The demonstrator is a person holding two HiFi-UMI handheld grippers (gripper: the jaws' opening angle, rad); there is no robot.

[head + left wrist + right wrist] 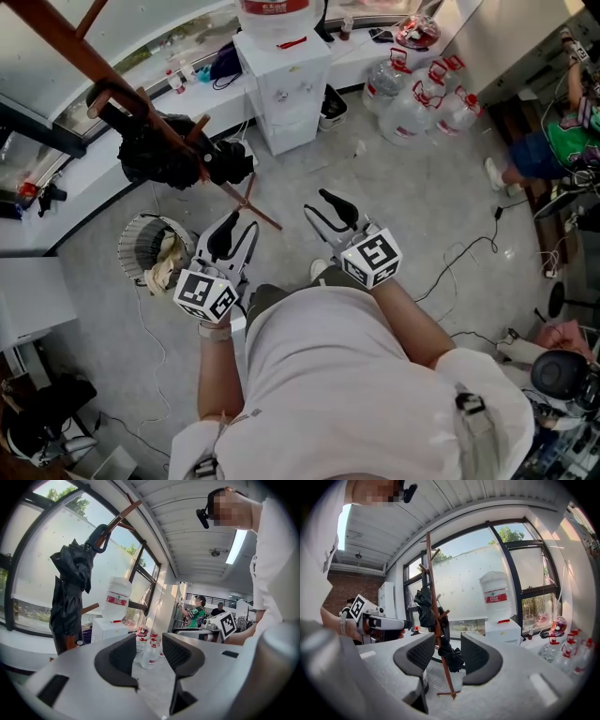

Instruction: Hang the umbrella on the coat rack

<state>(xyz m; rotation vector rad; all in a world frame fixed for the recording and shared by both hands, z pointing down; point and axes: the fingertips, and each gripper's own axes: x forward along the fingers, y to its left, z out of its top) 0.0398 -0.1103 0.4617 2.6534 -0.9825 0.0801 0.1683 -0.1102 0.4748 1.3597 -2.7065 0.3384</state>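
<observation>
Head view shows the black crumpled umbrella (161, 150) hanging on the wooden coat rack (70, 45); left gripper view shows its curved handle (96, 535) hooked over a peg (124, 513). Your left tool (236, 230) and right tool (324, 209) have jaws apart, empty.

- The umbrella (164, 150) is black cloth, matt and creased.
- The coat rack (84, 56) is smooth, reddish-brown wood.
- The left gripper (150, 651) and the right gripper (443, 656) have pale grey, matt plastic shells.
- Their pads (471, 656) are black with a fine grid texture.
- The floor (412, 206) is grey, matt and concrete-like.
- The water bottles (408, 112) are clear, glossy plastic.
- The wastebasket (141, 239) is wire mesh.
</observation>
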